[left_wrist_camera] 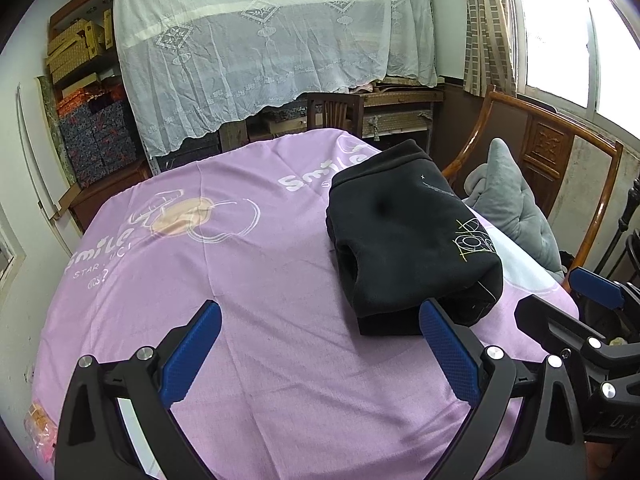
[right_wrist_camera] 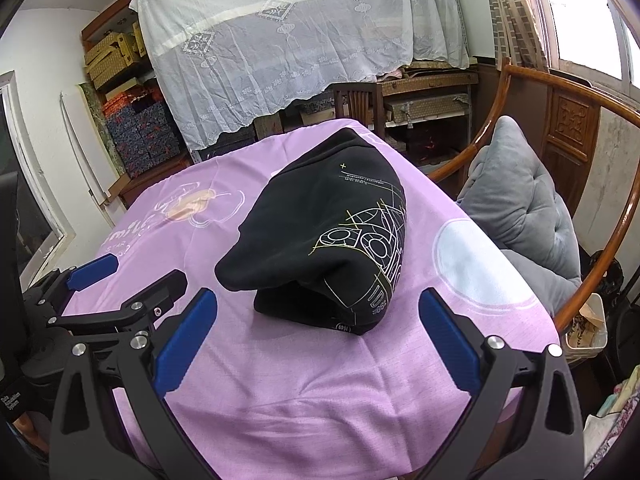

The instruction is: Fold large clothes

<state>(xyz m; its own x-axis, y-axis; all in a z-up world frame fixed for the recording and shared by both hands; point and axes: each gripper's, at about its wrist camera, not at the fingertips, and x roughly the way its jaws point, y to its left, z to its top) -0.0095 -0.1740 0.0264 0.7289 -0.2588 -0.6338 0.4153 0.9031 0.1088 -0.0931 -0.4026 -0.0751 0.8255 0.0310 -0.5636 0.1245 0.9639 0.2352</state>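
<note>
A black sweatshirt (left_wrist_camera: 404, 236) with a white and yellow line print lies folded into a thick bundle on the purple cloth-covered table (left_wrist_camera: 248, 280). In the right wrist view the sweatshirt (right_wrist_camera: 320, 232) sits just ahead of my right gripper (right_wrist_camera: 318, 340), which is open and empty above the table's near part. My left gripper (left_wrist_camera: 320, 348) is open and empty, to the left of the bundle and nearer me. The right gripper's fingers (left_wrist_camera: 592, 288) show at the right edge of the left wrist view. The left gripper's fingers (right_wrist_camera: 96, 268) show at the left of the right wrist view.
A wooden chair (right_wrist_camera: 624, 216) with a grey cushion (right_wrist_camera: 516, 200) stands right of the table. A lace-covered shelf unit (left_wrist_camera: 260, 48) and stacked boxes (left_wrist_camera: 96, 136) stand behind it. A window (left_wrist_camera: 560, 28) is at the far right.
</note>
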